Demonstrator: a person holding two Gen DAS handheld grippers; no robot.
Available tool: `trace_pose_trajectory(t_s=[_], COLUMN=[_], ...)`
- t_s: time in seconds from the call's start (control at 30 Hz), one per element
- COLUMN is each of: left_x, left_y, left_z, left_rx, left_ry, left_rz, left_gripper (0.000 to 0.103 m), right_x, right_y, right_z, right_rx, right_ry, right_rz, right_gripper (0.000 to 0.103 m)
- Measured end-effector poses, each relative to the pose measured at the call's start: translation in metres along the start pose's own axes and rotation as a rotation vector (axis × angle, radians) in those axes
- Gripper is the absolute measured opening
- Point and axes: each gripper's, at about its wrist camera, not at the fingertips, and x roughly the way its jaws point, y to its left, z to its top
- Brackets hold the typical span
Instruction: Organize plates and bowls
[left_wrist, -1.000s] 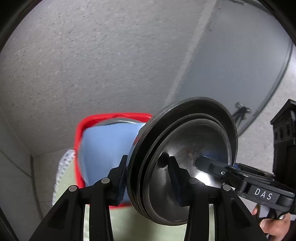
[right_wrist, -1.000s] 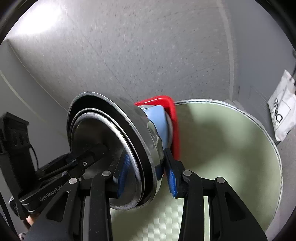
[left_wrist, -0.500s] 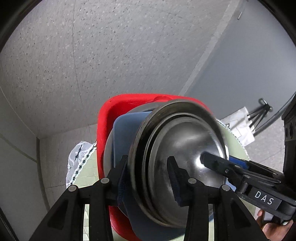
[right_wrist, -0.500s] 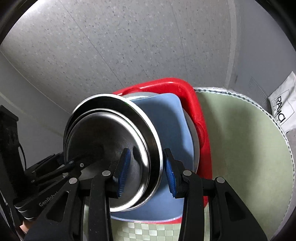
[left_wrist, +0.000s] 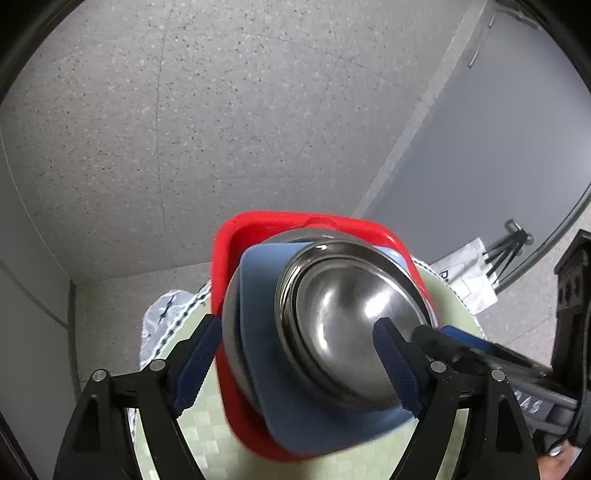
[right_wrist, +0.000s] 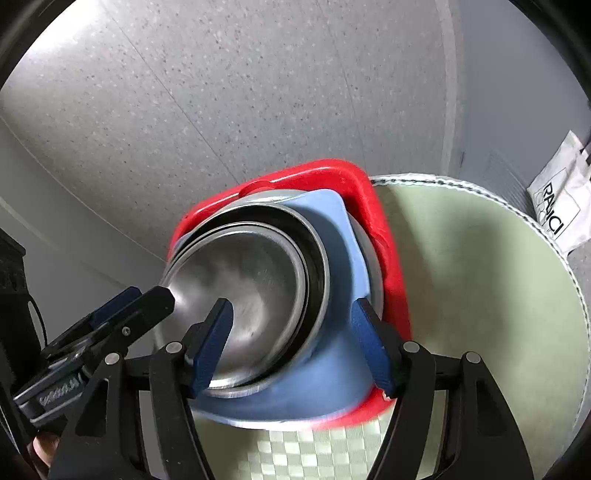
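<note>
A stack of dishes sits on the green round table: two nested steel bowls (left_wrist: 351, 317) (right_wrist: 251, 295) on a blue square plate (left_wrist: 258, 280) (right_wrist: 340, 236), on a steel plate, on a red square plate (left_wrist: 229, 236) (right_wrist: 391, 258). My left gripper (left_wrist: 295, 362) is open, its fingers spread wide either side of the stack's near edge. My right gripper (right_wrist: 291, 343) is open too, its fingers straddling the bowls' rim and the blue plate. Each gripper shows in the other's view.
The green checked tablecloth (right_wrist: 480, 295) with a white trimmed edge covers the round table. A white paper bag (right_wrist: 557, 199) lies on the floor to the right. A crumpled plastic bag (left_wrist: 166, 314) lies left of the table. Speckled grey floor lies beyond.
Both grippers held the steel bowls tilted up over the stack. The bowls came down onto the blue plate, and both grippers have opened wide and let go.
</note>
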Motion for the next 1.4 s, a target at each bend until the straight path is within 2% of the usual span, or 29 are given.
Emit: trace_pose_trajectory(t_s=[0.17,0.27,0.37,0.5,0.57,0.83,0.97,1.03,1.17,1.4], left_x=[-0.06,-0.101,-0.136,-0.193,-0.229,-0.351,-0.408,-0.435,-0.502,-0.601], left_y=[-0.014,-0.036,-0.051,-0.071,-0.084,-0.151,-0.172,-0.182,-0.198,-0.191], left_z=[-0.038,-0.069,-0.105,-0.171,-0.214,-0.367,-0.442,-0.469,-0.527,-0.609], left_rx=[0.044,0.077,0.093,0.121,0.155,0.23,0.246,0.257,0.28,0.309], left_ry=[-0.065,-0.12,-0.149,-0.203,-0.245,-0.382,-0.39,-0.403,-0.452,-0.524], left_rz=[0.076,0.08,0.061,0.073,0.083,0.111,0.103,0.111,0.119,0.054], left_gripper=[0.08,0.082,0.082,0.082,0.082,0.093,0.094,0.095,0.102,0.102], right_x=[-0.046,-0.083,-0.124,-0.177,-0.202,-0.311,-0.366,-0.392,-0.443,-0.515], right_y=[0.002,0.008,0.015,0.016,0.016,0.011,0.006,0.006,0.018,0.054], right_z=[-0.027,-0.053,-0.089,-0.141,-0.171,-0.301,-0.355,-0.38,-0.428,-0.507], right_rx=[-0.001,-0.021,-0.057,-0.098,-0.12,-0.156,-0.142,-0.139,-0.144,-0.136], right_ry=[-0.075,-0.128,-0.179,-0.238,-0.264,-0.376,-0.421,-0.442,-0.504,-0.597], right_rz=[-0.012,-0.028,-0.043,-0.067,-0.082,-0.119,-0.145,-0.171,-0.211,-0.277], right_gripper=[0.07,0.076,0.076,0.078,0.079,0.087,0.091,0.091,0.097,0.101])
